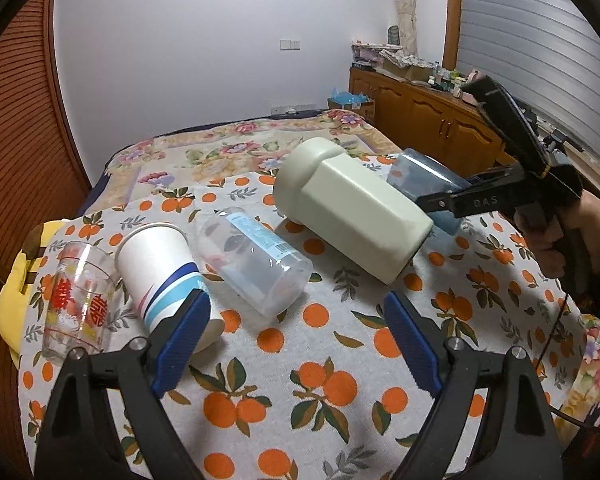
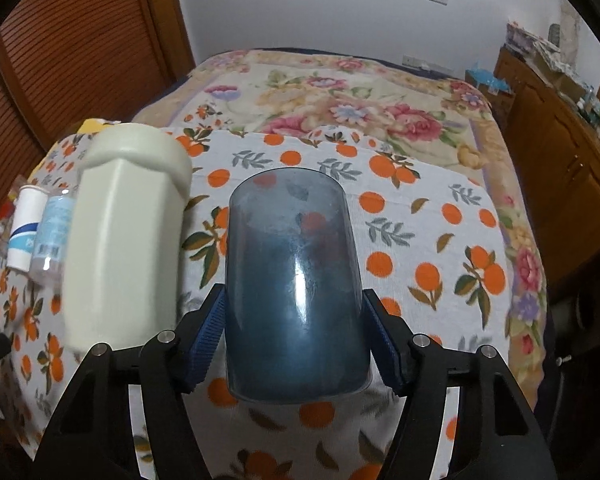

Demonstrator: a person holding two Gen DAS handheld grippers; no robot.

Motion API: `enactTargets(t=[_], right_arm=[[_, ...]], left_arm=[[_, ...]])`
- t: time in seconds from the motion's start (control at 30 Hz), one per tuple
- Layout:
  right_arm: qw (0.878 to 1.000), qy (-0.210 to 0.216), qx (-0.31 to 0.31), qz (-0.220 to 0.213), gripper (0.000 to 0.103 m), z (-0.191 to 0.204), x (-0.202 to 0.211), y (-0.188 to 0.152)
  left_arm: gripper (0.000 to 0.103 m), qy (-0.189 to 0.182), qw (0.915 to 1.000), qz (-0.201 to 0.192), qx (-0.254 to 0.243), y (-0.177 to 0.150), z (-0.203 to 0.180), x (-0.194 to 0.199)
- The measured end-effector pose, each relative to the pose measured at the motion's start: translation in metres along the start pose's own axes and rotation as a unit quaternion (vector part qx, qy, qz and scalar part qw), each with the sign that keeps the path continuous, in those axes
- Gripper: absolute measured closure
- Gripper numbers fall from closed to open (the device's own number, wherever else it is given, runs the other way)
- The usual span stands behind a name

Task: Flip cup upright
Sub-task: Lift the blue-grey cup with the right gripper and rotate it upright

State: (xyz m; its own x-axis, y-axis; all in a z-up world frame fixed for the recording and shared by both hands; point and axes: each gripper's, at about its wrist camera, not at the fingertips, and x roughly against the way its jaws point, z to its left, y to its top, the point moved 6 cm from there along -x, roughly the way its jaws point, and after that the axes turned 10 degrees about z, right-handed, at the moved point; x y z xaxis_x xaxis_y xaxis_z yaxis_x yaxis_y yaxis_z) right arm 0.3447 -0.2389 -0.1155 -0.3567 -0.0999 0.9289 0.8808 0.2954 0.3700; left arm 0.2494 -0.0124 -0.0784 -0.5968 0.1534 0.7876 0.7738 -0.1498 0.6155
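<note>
Right wrist: right tool (image 2: 296, 344) clamped on smooth translucent blue cup (image 2: 294, 280); left tool (image 1: 296, 344) apart.

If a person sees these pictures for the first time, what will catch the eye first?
First, the dark blue cup in the right wrist view, gripped between the pads of the right hand-held gripper. Next, the big cream container, blurred beside it over the orange-print tablecloth. At the left stand a paper cup and a glass, near the open left hand-held gripper.
</note>
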Motion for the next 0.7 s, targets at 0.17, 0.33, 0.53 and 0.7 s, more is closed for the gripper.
enactTargets(t=[0.17,0.33,0.53,0.7], right_arm=[[1.0,0.013,-0.005,-0.016,0.035,0.008,0.025,-0.023],[0.999,0.033,-0.015,-0.036,0.035,0.022,0.047,-0.053],[0.998,0.049,0.0,-0.043,0.035,0.051,0.061,-0.085],[0.997,0.068,0.018,-0.036,0.035,0.085,0.061,-0.104]], left_arm=[[0.014,-0.002,0.9999,-0.017,0.003,-0.006,-0.001,0.018],[0.014,-0.008,0.9996,-0.022,0.013,-0.021,0.0,0.033],[0.014,-0.004,0.9995,-0.027,0.014,-0.043,-0.002,0.047],[0.014,-0.003,0.9993,-0.031,0.022,-0.058,0.001,0.058]])
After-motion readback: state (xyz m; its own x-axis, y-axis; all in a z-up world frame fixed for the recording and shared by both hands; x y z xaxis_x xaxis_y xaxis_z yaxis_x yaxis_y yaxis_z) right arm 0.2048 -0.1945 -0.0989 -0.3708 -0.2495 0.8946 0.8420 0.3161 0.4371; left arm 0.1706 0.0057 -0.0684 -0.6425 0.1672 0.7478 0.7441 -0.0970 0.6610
